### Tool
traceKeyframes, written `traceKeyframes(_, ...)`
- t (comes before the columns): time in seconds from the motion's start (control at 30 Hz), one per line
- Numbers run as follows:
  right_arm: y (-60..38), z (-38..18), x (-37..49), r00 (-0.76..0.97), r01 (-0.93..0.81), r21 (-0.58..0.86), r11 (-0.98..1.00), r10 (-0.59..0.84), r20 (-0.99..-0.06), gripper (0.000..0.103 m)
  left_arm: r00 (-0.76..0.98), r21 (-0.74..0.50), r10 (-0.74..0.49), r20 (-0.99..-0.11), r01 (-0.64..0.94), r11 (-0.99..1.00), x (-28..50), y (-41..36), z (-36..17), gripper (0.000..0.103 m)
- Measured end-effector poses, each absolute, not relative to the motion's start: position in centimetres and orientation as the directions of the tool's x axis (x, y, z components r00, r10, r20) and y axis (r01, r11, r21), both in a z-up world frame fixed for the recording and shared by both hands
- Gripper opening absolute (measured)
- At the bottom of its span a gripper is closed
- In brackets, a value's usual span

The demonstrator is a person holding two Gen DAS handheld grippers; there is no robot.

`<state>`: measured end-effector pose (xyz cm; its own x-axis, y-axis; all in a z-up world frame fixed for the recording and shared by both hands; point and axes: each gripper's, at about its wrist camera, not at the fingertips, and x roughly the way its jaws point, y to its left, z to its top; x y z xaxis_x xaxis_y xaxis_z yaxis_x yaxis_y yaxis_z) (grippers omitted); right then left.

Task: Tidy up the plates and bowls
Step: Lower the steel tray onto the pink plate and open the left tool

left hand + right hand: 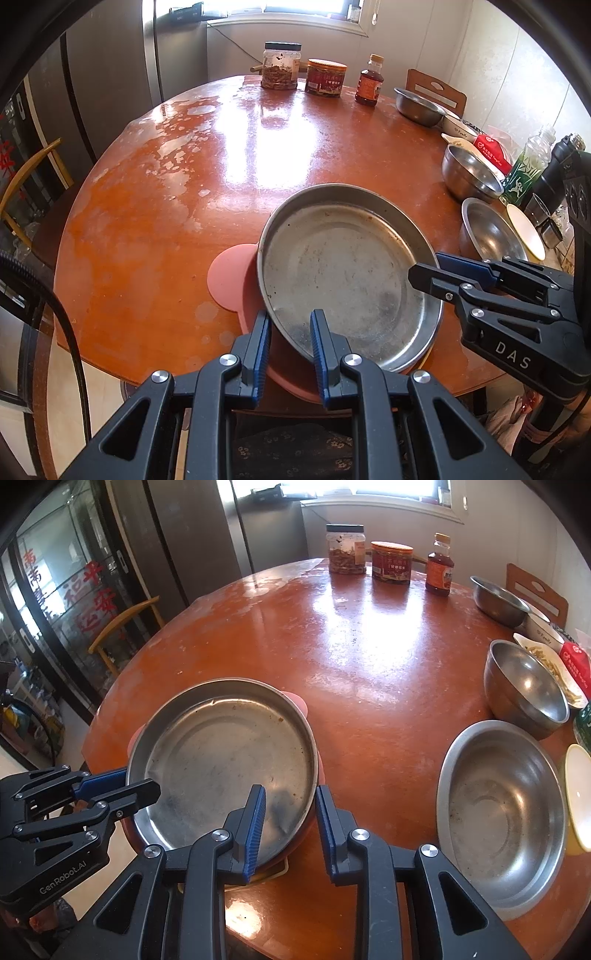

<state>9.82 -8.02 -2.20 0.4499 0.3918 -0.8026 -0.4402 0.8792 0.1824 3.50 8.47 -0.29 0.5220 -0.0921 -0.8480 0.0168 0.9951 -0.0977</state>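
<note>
A wide, shallow steel pan lies on a pink plate with round ears at the near edge of the round wooden table. My left gripper is shut on the pan's near-left rim, one finger inside the pan and one outside. My right gripper is shut on the right rim in the same way. Under the pink plate a thin yellow edge shows.
Three steel bowls line the right side, with a white bowl, a plate of food and packets beside them. Two jars and a bottle stand at the far edge. A chair stands left.
</note>
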Motion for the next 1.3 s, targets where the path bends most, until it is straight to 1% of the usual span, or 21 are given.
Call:
traceKeyframes(0.37, -7.3, -2.2, 9.6, 0.448, -0.464, 0.178, 0.868, 0.403, -0.798, 0.030, 0.526, -0.110, -0.087, -0.846, -0.012, 0.994, 3.7, 9.8, -0.5, 0.021)
traceKeyframes(0.63, -7.4, -2.3, 9.9, 0.443, -0.463, 0.193, 0.865, 0.414, -0.795, 0.030, 0.528, -0.110, -0.091, -0.845, -0.004, 0.994, 3.6, 9.8, -0.5, 0.022)
traceKeyframes(0.9, -7.7, -2.4, 10.0, 0.443, -0.457, 0.198, 0.867, 0.415, -0.795, 0.034, 0.526, -0.108, -0.090, -0.846, -0.004, 0.994, 3.5, 9.6, -0.4, 0.022)
traceKeyframes(1.17, -8.1, -2.3, 9.9, 0.450, -0.450, 0.199, 0.871, 0.413, -0.792, 0.034, 0.529, -0.100, -0.088, -0.844, 0.005, 0.995, 3.4, 9.1, -0.1, 0.032)
traceKeyframes(1.3, -8.3, -2.3, 9.8, 0.448, -0.448, 0.207, 0.870, 0.419, -0.790, 0.035, 0.541, -0.104, -0.090, -0.836, 0.005, 0.995, 3.2, 9.1, 0.3, 0.040)
